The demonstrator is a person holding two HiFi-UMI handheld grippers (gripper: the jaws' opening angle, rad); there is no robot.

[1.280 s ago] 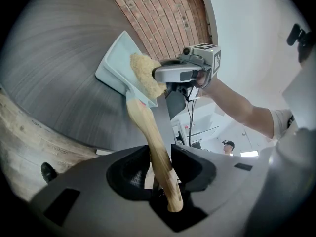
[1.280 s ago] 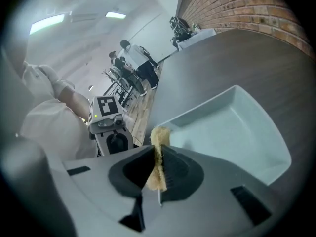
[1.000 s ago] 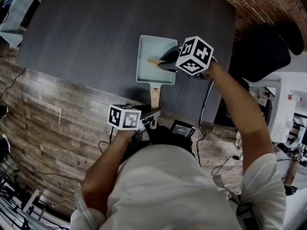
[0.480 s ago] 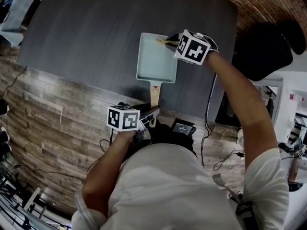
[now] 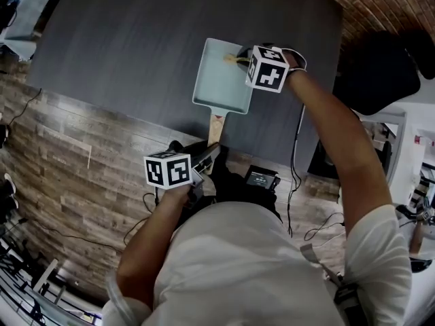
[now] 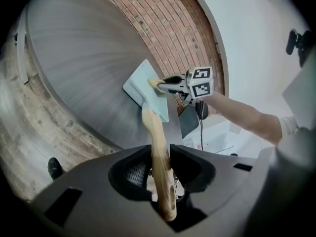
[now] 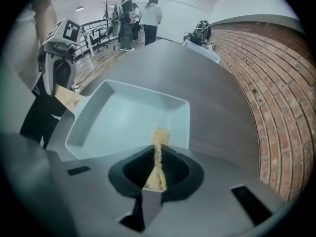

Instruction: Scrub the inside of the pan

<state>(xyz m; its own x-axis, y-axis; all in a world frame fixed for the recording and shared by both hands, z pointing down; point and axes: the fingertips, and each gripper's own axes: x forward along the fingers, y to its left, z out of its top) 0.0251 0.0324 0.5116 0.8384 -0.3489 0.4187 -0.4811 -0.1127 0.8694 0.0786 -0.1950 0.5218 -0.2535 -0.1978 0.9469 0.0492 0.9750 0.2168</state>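
Left claw (image 6: 160, 156) clamped on the pan's wooden handle (image 6: 155, 132). Its jaws have just been closing, with the handle between them and a pad against each side. Handle butt sits deep in the claw's throat, and the shaft runs straight out ahead of the tips. Left marker cube (image 5: 168, 170) rides behind the jaws, close to the person's torso. Claw is held at the table's near edge, with plank floor (image 5: 61, 155) off to its left.

Ahead of the left claw: pan (image 5: 219, 87), pale blue-green, rectangular, with shallow sloped walls, lying flat on the dark grey table (image 5: 136, 39). Its handle end points back at the left claw.

Right claw (image 7: 158, 157) is at the pan's far right corner in the head view, pointed steeply down into it. Jaws are pinched together on a tan scrub pad (image 7: 159, 135), a thin fibrous strip squeezed flat between them with its free end poking out past the tips. Pad tip lies over the inside of the pan, close to the wall nearest this claw; whether it touches the pan floor can't be told. Right marker cube (image 5: 266, 68) sits just behind the jaws, over the pan's right rim.

Beyond the right claw: brick wall (image 7: 266, 73) to its right, and people (image 7: 136, 11) standing well off past the table's far end
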